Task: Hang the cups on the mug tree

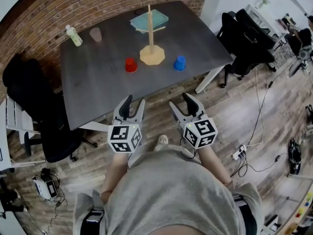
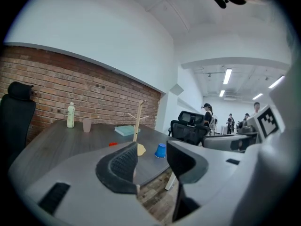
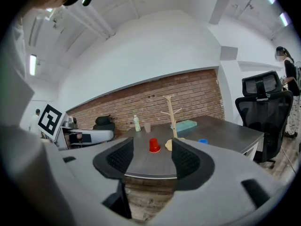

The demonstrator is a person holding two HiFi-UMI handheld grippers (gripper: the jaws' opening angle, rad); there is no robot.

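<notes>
"Which way did the cups lie from the claws?"

"Straight ahead, well apart from both. The left claw and the right claw hung over the floor, short of the worktop's near edge. Both were released, jaws spread with nothing between them."

"Which was nearer which?"

"The red cup sat ahead of the left one and the blue cup ahead of the right. Each was near that edge and seemingly mouth down."

"And the mug tree?"

"Upright between the cups, a little further back, its pegs bare."

"Room to move?"

"Plenty, I judged. The worktop was bare around both cups. A bottle, a pinkish cup and a teal tray stood well back, towards the far edge."
</notes>
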